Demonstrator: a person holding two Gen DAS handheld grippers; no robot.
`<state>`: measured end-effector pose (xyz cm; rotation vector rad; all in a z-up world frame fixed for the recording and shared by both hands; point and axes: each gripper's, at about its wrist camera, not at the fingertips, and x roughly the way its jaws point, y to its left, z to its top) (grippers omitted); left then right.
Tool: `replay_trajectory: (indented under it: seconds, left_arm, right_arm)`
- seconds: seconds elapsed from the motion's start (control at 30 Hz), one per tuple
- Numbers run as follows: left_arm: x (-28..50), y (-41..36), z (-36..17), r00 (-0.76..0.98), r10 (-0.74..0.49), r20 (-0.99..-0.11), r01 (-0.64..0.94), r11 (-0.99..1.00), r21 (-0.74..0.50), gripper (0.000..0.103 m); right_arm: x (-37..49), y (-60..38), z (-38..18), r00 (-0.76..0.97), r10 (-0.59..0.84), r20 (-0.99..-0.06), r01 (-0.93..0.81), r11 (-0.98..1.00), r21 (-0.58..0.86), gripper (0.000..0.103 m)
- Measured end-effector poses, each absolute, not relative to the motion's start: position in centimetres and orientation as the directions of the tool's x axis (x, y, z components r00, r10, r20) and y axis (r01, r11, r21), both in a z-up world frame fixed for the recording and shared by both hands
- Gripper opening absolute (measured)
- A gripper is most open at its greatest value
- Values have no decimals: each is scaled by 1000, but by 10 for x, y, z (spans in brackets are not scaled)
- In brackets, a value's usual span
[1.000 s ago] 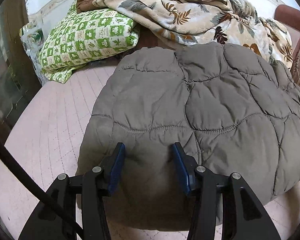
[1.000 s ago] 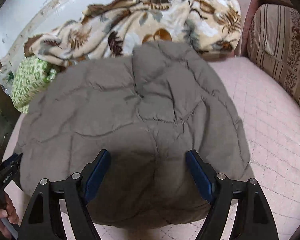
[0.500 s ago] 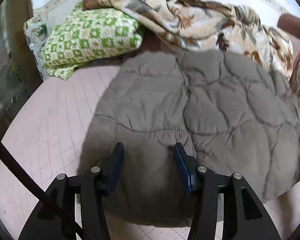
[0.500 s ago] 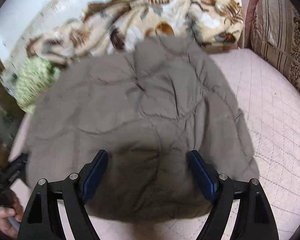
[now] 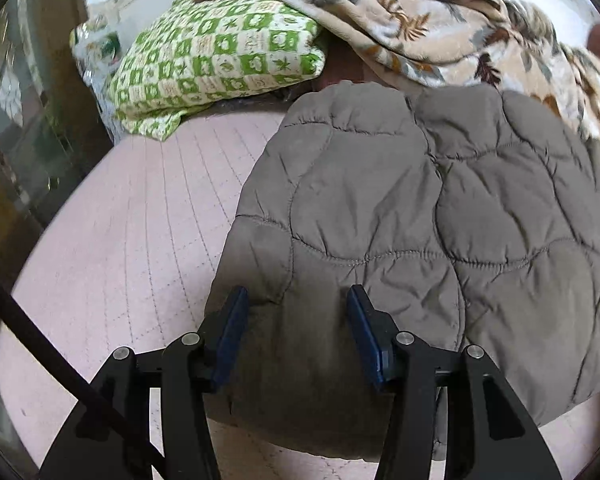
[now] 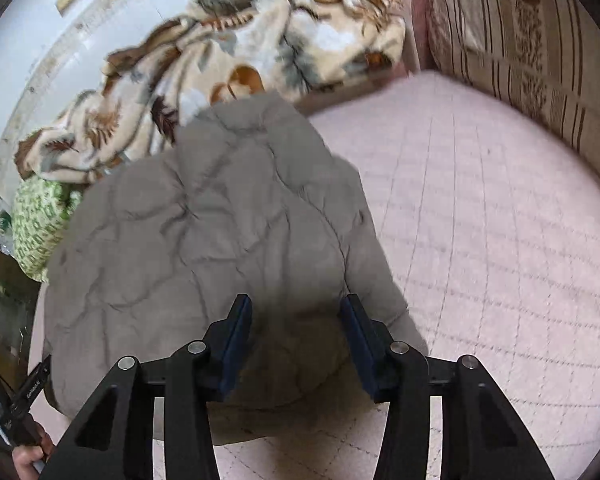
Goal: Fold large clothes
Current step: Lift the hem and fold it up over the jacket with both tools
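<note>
The grey-brown quilted puffer jacket (image 5: 440, 216) lies bundled compactly on the pink quilted bed (image 6: 500, 220), seemingly nearly folded; left gripper (image 5: 296, 320) and right gripper (image 6: 296, 328) hover unclenched, grasping nothing.

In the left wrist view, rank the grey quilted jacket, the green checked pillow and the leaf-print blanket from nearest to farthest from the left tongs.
1. Grey quilted jacket: right at the left tongs, its near edge between the open fingers.
2. Green checked pillow: farther back, to the left.
3. Leaf-print blanket: at the back, to the right, partly over the pillow.
</note>
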<state>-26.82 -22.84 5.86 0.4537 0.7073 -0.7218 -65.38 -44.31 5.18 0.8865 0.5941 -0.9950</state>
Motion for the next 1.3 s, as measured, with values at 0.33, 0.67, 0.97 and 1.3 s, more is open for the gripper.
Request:
replay_trajectory:
  seconds: [0.33, 0.67, 0.97, 1.3]
  left_arm:
    - [-289, -219, 85, 601, -509, -616, 720, 680, 140, 50]
    - [-309, -225, 83, 587, -547, -597, 762, 623, 177, 50]
    - [-309, -230, 77, 574, -541, -615, 769, 614, 177, 50]
    - [-309, -233, 70, 569, -532, -627, 773, 607, 186, 50]
  right_arm:
    - [-628, -417, 78, 457, -525, -718, 882, 369, 292, 52]
    - [-549, -362, 78, 534, -454, -713, 761, 625, 173, 52]
    - [-542, -367, 66, 520, -438, -733, 765, 621, 172, 59]
    - [-540, -366, 61, 509, -434, -743, 768, 619, 164, 67]
